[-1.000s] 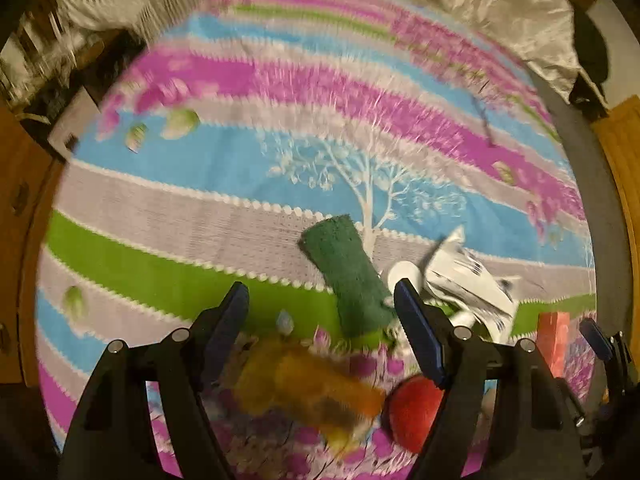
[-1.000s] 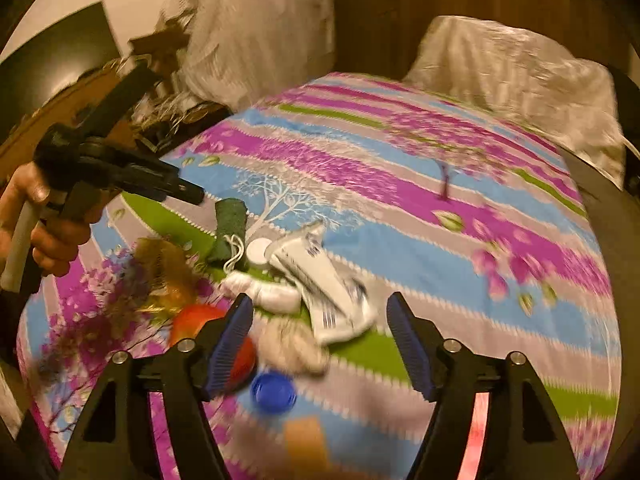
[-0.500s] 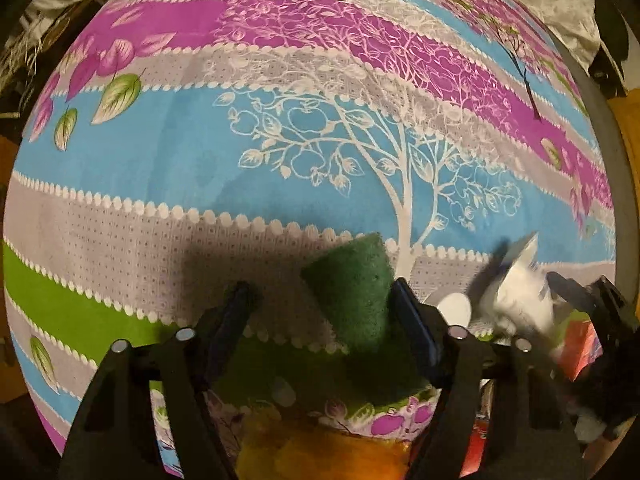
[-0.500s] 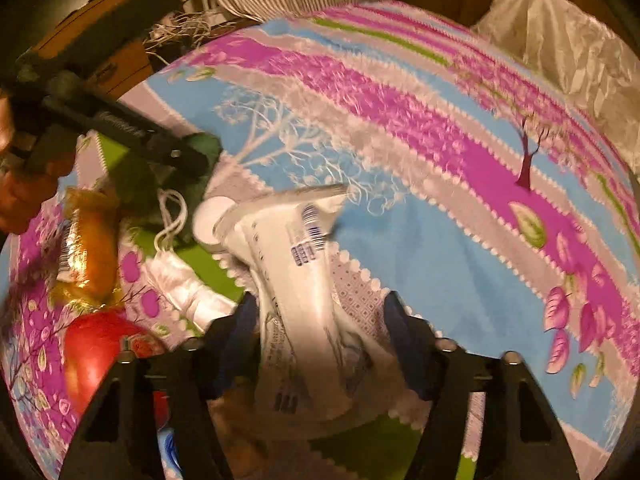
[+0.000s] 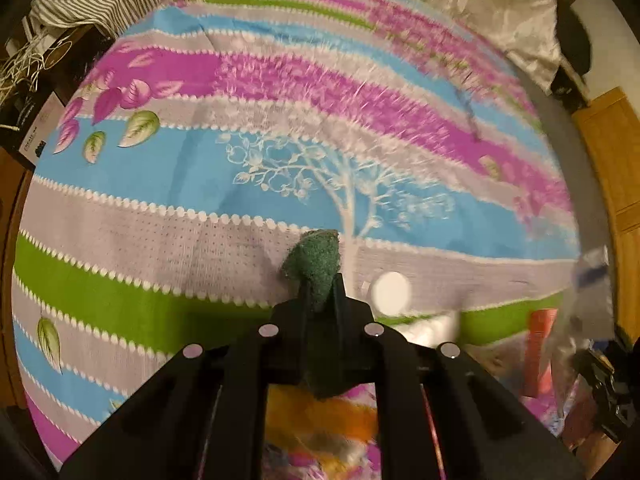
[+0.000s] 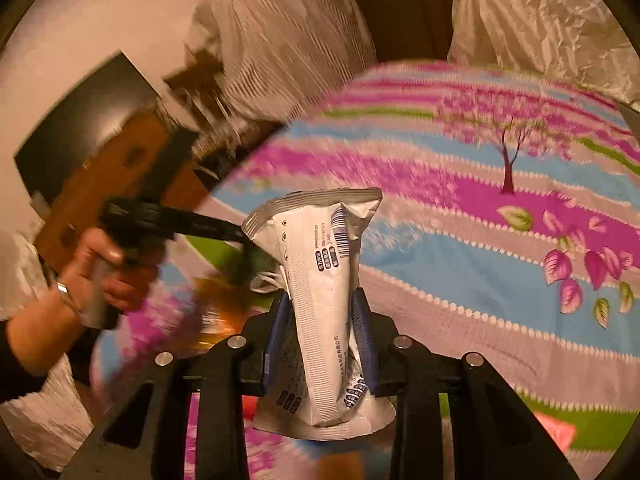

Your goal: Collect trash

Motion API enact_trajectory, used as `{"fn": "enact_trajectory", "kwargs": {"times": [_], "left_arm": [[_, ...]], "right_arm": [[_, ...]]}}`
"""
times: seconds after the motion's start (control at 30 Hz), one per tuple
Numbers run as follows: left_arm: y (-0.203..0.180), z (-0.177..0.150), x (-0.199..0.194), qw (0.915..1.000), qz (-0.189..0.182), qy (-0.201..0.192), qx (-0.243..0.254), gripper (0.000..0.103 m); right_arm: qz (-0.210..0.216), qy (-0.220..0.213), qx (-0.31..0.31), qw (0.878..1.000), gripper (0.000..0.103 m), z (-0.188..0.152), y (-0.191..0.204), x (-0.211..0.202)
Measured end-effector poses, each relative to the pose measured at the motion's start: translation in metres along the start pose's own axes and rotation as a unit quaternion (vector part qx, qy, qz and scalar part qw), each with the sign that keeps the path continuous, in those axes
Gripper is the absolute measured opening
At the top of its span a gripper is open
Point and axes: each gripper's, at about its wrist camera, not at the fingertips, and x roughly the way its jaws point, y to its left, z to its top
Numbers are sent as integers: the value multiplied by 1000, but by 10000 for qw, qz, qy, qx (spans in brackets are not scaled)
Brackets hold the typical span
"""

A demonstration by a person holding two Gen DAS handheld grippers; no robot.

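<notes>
**Trash pickup: two pieces gripped, more left on the bedspread**

Grips first. My left gripper (image 5: 320, 292) has just closed, jaws clamped on the green scrub pad (image 5: 314, 260), whose tip pokes out ahead of them. My right gripper (image 6: 322, 320) has just been closing too, pads pinching the white snack bag (image 6: 320, 300) mid-body, with the bag lifted clear of the bedspread (image 6: 460, 272).

Left, by my judgement: a white round lid (image 5: 390, 291) just right of the pad, an orange wrapper (image 5: 320, 420) under the left gripper and a red-orange item (image 5: 540, 352) further right.

Beyond the bedspread's far edge sits a crinkled plastic bag (image 6: 540, 28), possibly the trash bag. Motion blur smears the right-hand clutter, so I can't identify it.
</notes>
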Motion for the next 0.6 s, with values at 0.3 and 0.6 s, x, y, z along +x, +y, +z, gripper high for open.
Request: {"fn": "enact_trajectory", "kwargs": {"times": [0.3, 0.6], "left_arm": [[-16, -36, -93, 9967, -563, -573, 97, 9], [-59, -127, -187, 9849, -1048, -1115, 804, 9]], "right_arm": [[-316, -831, 212, 9958, 34, -42, 65, -119], [-637, -1131, 518, 9902, 34, -126, 149, -207]]}}
